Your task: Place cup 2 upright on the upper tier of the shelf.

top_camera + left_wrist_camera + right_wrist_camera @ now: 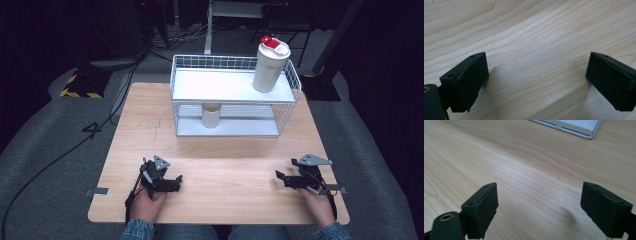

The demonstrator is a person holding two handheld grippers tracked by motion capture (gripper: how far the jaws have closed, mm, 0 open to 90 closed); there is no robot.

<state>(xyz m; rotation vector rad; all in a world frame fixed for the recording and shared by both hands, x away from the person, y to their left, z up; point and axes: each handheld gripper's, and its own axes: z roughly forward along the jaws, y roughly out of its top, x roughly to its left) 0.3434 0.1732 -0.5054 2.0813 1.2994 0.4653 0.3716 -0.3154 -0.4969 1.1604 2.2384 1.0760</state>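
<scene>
A pale wooden bench [225,150] with fine grain stood on grey carpet [45,130], and the room behind it lay dark. At the bench's 12 o'clock sat a white wire rack [235,62] with two shelves. A white tumbler [270,67] with a red-tabbed lid stood upright at the 3 o'clock end of the upper shelf. A small beige cup [211,116] stood on the lower shelf, left of its middle. A black cable [60,155] ran over the carpet at the bench's 9 o'clock, and a yellow-and-black striped base [80,85] lay at 10 o'clock.

The left claw [176,181] rested low over the bench at 7 o'clock. Its jaws stood apart with bare wood between them, as the left gripper view [536,80] confirmed. The right claw [282,177] was at 5 o'clock, also spread wide and holding nothing. In the right gripper view [539,207] a corner of the rack's base [579,127] showed at 1 o'clock. Both claws were well apart from the rack and from each other.
</scene>
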